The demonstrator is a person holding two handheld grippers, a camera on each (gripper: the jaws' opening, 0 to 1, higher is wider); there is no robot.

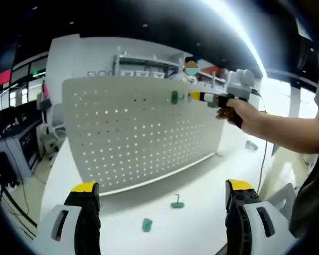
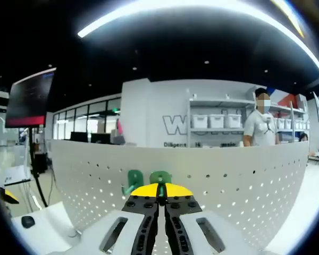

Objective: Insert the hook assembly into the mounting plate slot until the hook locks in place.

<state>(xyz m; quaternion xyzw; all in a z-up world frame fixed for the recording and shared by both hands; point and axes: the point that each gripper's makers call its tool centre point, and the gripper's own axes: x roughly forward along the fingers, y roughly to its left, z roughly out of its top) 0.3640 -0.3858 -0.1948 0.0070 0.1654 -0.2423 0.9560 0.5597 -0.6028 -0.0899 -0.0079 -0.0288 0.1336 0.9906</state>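
Observation:
A white perforated mounting plate [image 1: 133, 138] stands upright on the white table [image 1: 202, 223]. One green hook [image 1: 174, 97] sits in the plate near its top edge, also visible as the left green hook [image 2: 133, 180] in the right gripper view. My right gripper [image 2: 160, 191] is shut on a second green hook [image 2: 160, 177] held against the plate [image 2: 234, 180]; in the left gripper view this right gripper [image 1: 195, 96] reaches in from the right beside the mounted hook. My left gripper [image 1: 162, 186] is open and holds nothing, low in front of the plate. Two loose green hooks [image 1: 177, 202] [image 1: 147, 224] lie on the table.
A person [image 2: 259, 127] stands behind the plate near shelves with white bins [image 2: 215, 121]. A small dark object [image 2: 27, 221] lies on the table at the left, and a small grey part [image 1: 251, 144] lies past the plate's right end. Desks and monitors [image 1: 13, 138] stand at the left.

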